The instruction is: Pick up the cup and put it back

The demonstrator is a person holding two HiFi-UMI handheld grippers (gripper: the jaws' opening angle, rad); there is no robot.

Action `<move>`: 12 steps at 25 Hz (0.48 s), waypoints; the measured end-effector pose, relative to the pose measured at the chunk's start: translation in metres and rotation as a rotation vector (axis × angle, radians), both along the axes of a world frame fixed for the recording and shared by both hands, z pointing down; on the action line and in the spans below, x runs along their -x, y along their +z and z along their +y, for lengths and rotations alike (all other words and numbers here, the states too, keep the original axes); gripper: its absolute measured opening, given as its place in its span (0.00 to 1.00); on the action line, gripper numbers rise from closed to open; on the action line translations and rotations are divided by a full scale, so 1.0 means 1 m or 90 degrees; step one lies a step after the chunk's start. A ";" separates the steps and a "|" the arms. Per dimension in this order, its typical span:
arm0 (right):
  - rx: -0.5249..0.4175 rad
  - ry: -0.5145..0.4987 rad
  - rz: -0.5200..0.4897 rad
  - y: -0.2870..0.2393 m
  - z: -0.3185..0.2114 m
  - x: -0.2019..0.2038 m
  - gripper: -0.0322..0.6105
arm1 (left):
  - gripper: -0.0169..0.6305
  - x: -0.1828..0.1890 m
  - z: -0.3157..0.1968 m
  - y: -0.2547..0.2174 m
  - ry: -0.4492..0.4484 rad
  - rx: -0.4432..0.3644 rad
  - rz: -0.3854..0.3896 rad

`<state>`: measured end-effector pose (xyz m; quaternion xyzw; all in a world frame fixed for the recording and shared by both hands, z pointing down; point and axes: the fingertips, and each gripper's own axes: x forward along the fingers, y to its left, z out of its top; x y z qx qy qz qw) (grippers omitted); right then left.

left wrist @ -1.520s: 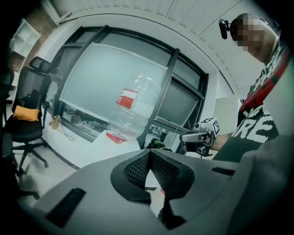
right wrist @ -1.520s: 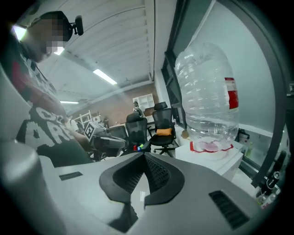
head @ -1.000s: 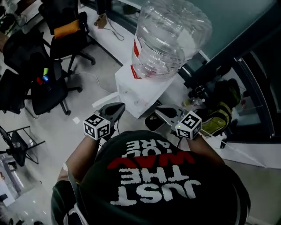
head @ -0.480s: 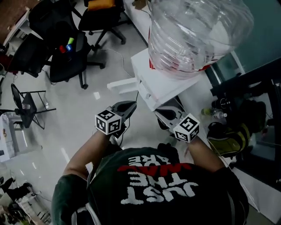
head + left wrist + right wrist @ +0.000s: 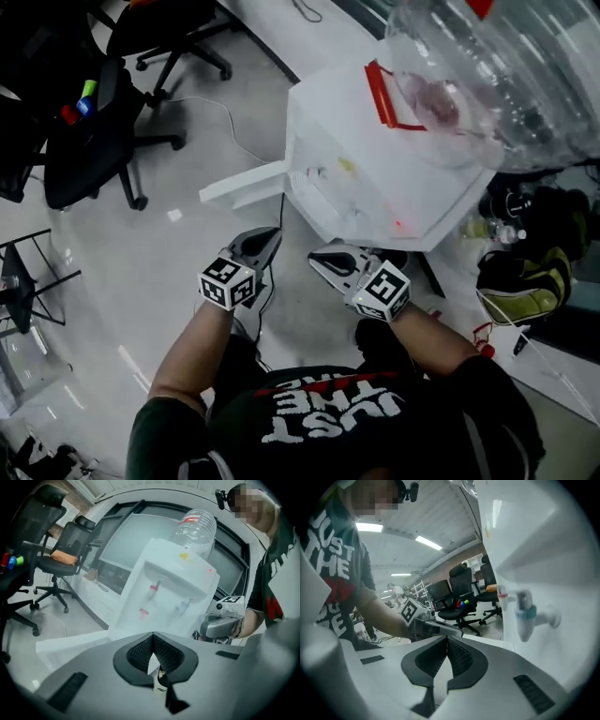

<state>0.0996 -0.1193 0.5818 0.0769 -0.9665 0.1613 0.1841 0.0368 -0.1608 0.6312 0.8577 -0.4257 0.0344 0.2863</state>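
Left gripper (image 5: 153,637) and right gripper (image 5: 446,640): jaws together on both, nothing between them. They are held side by side, aimed at the water dispenser (image 5: 375,178), probably on approach. No cup shows in any view. The dispenser's near edge lies just beyond the tips. There is open floor (image 5: 178,272) to the left, with the office chair (image 5: 84,141) well apart.

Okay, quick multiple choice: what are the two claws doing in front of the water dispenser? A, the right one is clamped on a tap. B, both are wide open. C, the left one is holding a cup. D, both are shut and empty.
D: in their own gripper views, the left claw and the right claw each show pads pressed together with nothing between them, near the water dispenser.
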 end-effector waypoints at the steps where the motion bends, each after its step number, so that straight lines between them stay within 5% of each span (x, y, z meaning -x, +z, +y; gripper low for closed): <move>1: -0.009 0.001 0.002 0.019 -0.003 0.007 0.10 | 0.04 0.003 -0.003 0.019 0.001 -0.007 0.005; 7: -0.057 -0.003 0.043 0.118 -0.005 0.041 0.10 | 0.04 0.013 -0.017 0.113 0.032 -0.034 0.032; 12: -0.097 0.062 0.102 0.191 -0.012 0.051 0.10 | 0.04 0.012 -0.014 0.177 0.095 -0.045 0.020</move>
